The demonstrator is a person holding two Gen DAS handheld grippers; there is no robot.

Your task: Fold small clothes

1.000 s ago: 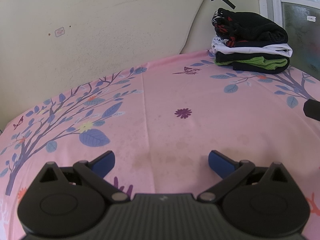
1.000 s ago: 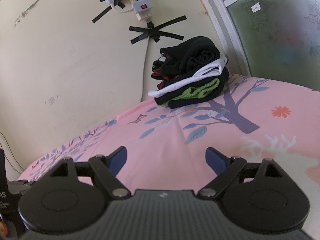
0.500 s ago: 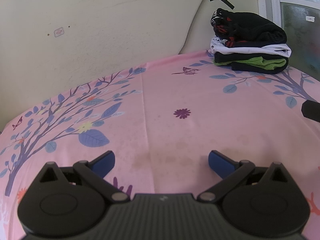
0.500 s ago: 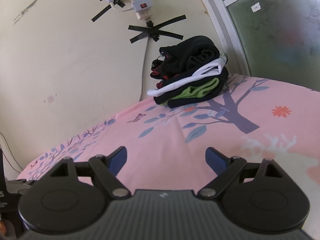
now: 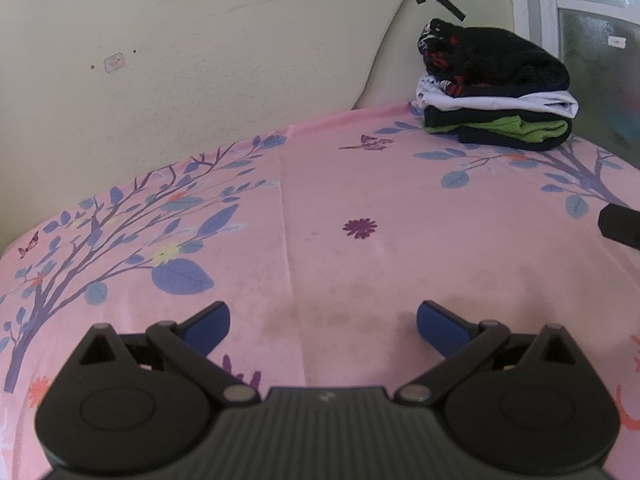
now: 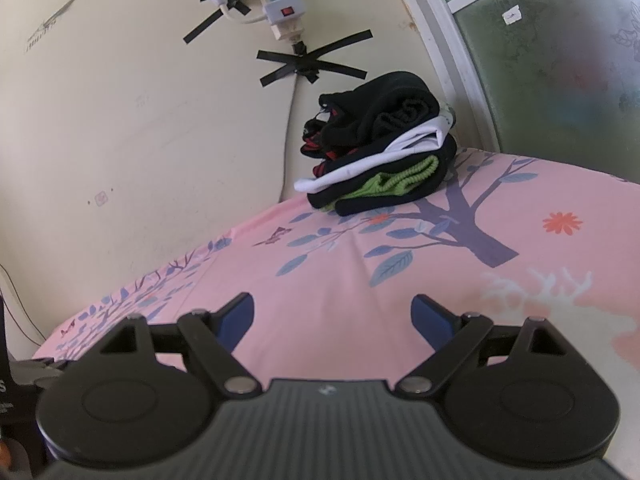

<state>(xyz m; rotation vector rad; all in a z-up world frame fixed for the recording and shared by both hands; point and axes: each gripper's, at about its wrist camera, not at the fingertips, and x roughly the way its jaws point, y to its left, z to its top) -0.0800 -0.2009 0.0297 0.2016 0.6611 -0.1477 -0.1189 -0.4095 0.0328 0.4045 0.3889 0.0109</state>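
A stack of folded small clothes [image 5: 496,92], black, white and green, sits at the far right corner of the pink floral cloth [image 5: 360,184] by the wall. It also shows in the right wrist view [image 6: 384,152]. My left gripper [image 5: 322,326] is open and empty, low over the cloth. My right gripper [image 6: 332,318] is open and empty, well short of the stack. A dark part of the right gripper [image 5: 622,226] shows at the right edge of the left wrist view.
A cream wall [image 5: 200,60] runs behind the cloth, with black tape crosses [image 6: 312,64] and a power strip [image 6: 280,0]. A frosted window [image 6: 560,60] stands to the right. The cloth's far edge meets the wall.
Both views have shifted very slightly; the stack sits a touch higher in the frames. Both grippers stay open and empty.
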